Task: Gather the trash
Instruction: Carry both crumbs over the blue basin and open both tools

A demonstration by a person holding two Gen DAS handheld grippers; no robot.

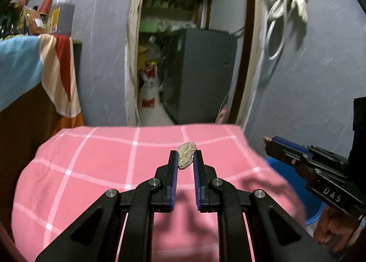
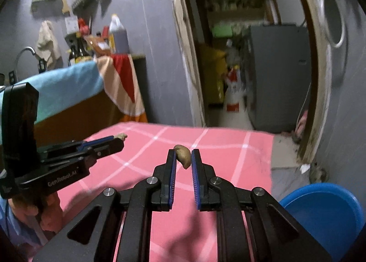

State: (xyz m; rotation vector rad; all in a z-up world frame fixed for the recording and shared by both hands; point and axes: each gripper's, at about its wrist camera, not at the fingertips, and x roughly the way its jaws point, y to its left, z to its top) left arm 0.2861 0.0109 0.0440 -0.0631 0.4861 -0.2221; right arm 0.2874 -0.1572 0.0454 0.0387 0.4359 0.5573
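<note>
My left gripper [image 1: 185, 155] is shut on a ridged, tan peanut shell [image 1: 186, 154], held in the air above the pink checked cloth [image 1: 91, 165]. My right gripper [image 2: 183, 154] is shut on a smooth, curved brown shell piece [image 2: 184, 155], also lifted over the pink cloth [image 2: 228, 154]. Each gripper shows in the other's view: the right gripper [image 1: 266, 139] comes in from the right edge with a bit of shell at its tip, and the left gripper [image 2: 122, 136] reaches in from the left with a shell tip showing.
A blue plastic basin [image 2: 324, 211] stands on the floor right of the cloth-covered table. Behind is a grey wall with an open doorway [image 1: 189, 44], a grey cabinet and bottles inside. A counter with a blue and striped cloth [image 2: 68, 88] and bottles is at the left.
</note>
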